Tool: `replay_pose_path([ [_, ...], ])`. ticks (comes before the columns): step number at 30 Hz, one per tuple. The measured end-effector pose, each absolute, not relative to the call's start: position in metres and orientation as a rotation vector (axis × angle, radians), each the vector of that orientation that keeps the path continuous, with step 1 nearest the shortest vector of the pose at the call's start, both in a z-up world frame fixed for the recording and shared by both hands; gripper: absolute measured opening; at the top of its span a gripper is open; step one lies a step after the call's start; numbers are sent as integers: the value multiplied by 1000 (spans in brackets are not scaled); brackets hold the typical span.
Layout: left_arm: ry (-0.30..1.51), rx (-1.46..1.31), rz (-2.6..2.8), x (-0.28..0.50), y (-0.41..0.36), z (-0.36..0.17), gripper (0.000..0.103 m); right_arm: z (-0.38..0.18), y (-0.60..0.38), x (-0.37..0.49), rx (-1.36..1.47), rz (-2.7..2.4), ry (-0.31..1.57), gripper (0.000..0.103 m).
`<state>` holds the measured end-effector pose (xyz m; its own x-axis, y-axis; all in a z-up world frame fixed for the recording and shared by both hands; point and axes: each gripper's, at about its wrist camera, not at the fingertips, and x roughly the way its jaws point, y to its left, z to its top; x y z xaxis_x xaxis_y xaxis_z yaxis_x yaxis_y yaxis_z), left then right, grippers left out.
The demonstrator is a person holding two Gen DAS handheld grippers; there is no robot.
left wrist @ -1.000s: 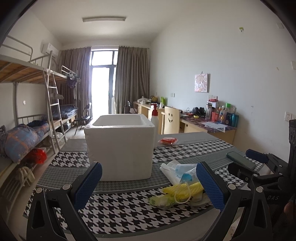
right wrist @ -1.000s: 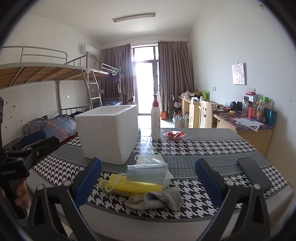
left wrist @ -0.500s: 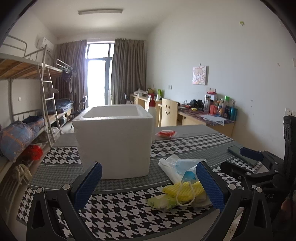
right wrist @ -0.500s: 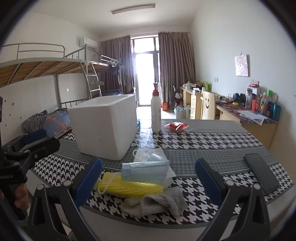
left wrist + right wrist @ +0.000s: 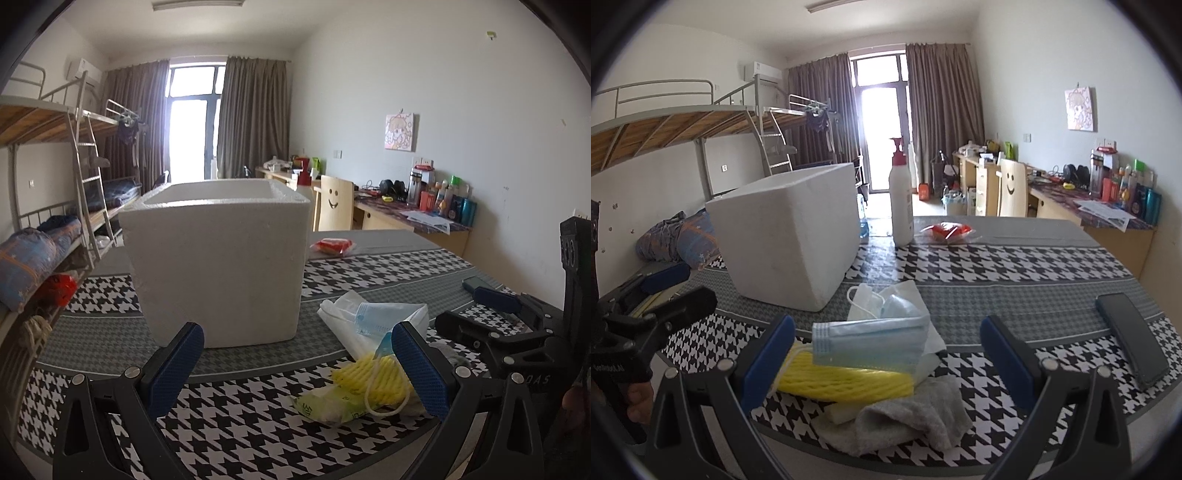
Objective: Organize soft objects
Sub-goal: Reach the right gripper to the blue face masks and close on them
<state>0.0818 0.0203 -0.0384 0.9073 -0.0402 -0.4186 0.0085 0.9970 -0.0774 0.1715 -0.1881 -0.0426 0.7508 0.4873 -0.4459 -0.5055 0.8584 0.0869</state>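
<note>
My right gripper [image 5: 888, 363], jaws spread wide and empty, faces the soft pile at twelve o'clock on the houndstooth table [image 5: 1015, 266]: blue face masks [image 5: 868, 343] atop a yellow foam net [image 5: 842, 380], a limp grey sock [image 5: 905, 417] nearest. All look light and squashy; I'd pinch the sock's bunched middle. The foam box [image 5: 786, 236] waits at eleven; my left gripper [image 5: 295, 369] is open too.
</note>
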Motion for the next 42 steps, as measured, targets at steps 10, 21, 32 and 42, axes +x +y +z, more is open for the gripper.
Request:
replay_pose_path([
  [10, 462, -64, -44, 97, 19, -43, 102, -51, -185, 191, -13, 572, 550, 101],
  [21, 486, -59, -72, 111, 13, -51, 102, -61, -180, 215, 5, 603, 644, 79],
  [32, 492, -43, -101, 119, 9, -56, 102, -77, -188, 228, 54, 633, 724, 50],
  [42, 508, -12, -159, 120, -3, -58, 102, -68, -201, 223, 114, 651, 692, 23],
])
